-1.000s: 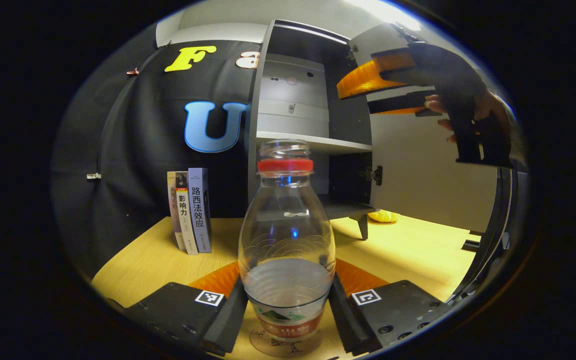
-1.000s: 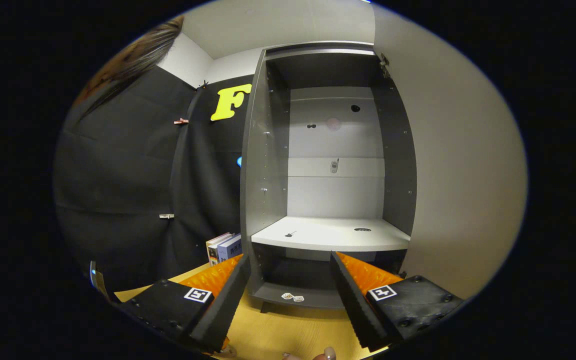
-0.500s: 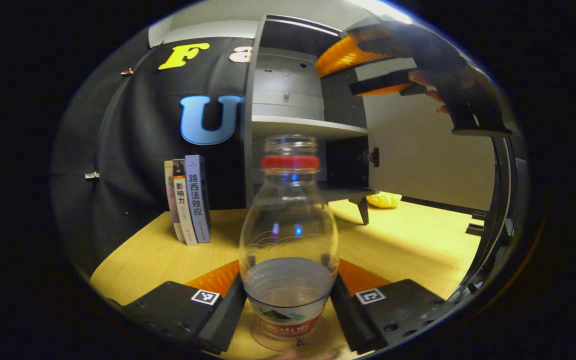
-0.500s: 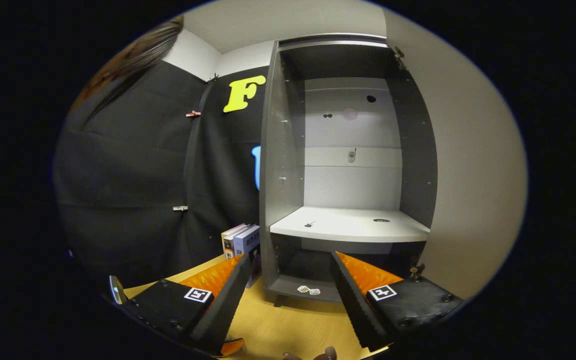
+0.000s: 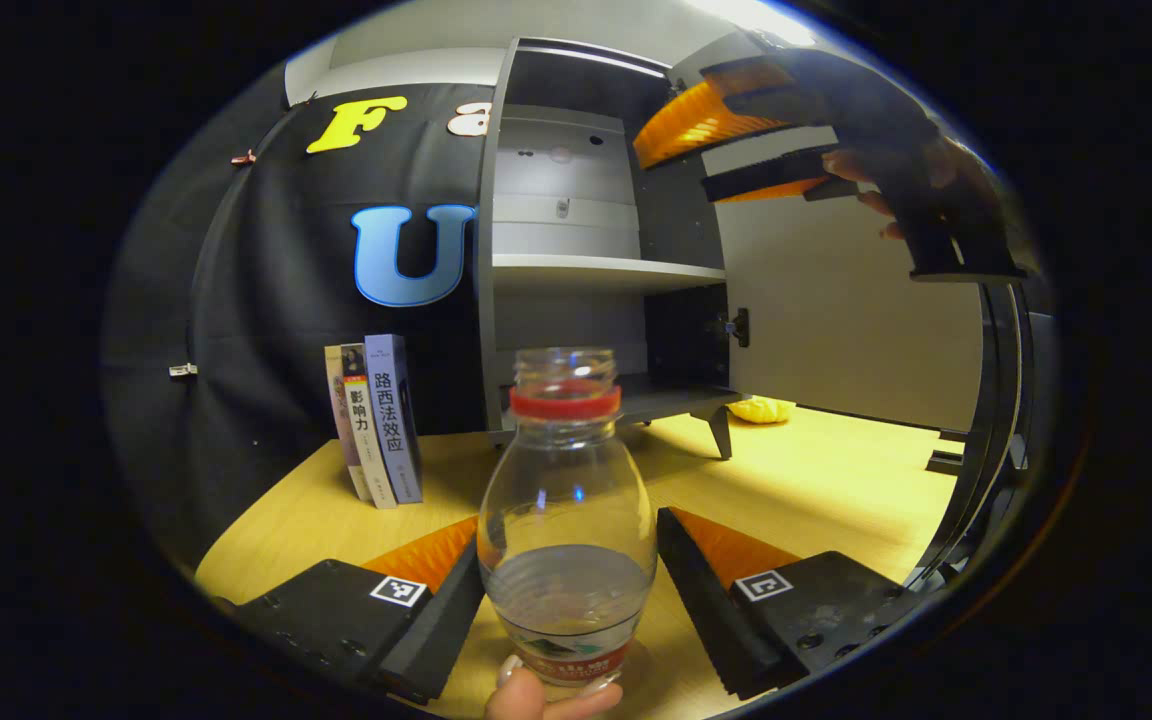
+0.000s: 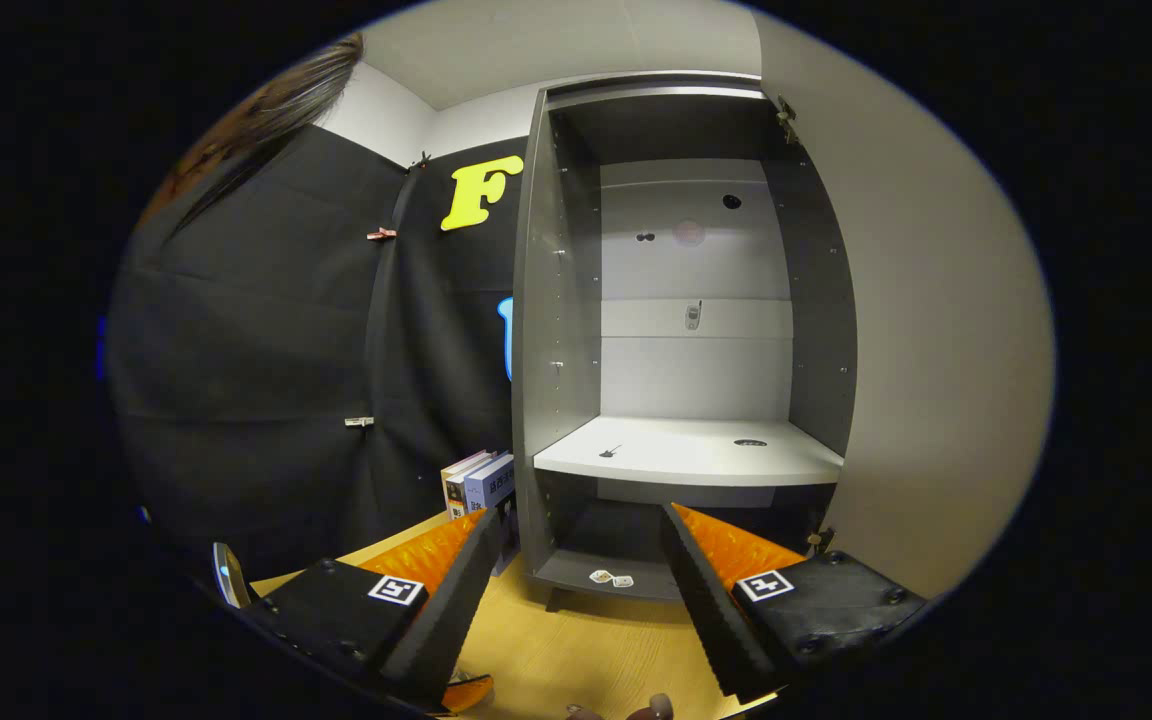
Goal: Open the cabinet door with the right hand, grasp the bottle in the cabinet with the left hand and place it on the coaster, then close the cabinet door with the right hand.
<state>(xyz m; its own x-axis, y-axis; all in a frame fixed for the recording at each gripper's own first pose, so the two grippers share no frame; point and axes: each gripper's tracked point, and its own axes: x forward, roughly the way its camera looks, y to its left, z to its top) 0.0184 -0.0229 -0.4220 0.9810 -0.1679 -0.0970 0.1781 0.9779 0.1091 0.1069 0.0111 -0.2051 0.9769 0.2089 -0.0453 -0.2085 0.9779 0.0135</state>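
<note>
A clear plastic bottle [image 5: 568,520] with a red neck ring and a little water stands upright on the wooden table [image 5: 816,480] in the left gripper view. My left gripper [image 5: 568,535] is open around its lower half, with a gap showing on the right side. A fingertip [image 5: 536,698] shows by the bottle's base; the coaster is hidden under it. The grey cabinet [image 5: 556,270] stands behind with its door [image 5: 836,320] swung open to the right. My right gripper [image 5: 726,160] hangs open, high in front of the door, held by a hand. In the right gripper view my right gripper [image 6: 581,515] faces the cabinet's shelf [image 6: 686,460].
Three books [image 5: 376,420] stand upright left of the cabinet against the black cloth. A yellow object [image 5: 766,407] lies on the table behind the cabinet leg. Two small tags [image 6: 608,578] lie on the cabinet floor. A person in dark clothes [image 6: 236,320] is at the left.
My left gripper's fingers have spread apart off the bottle and drawn back a little; the bottle stays standing. The right gripper has risen slightly and shifted left in front of the open cabinet.
</note>
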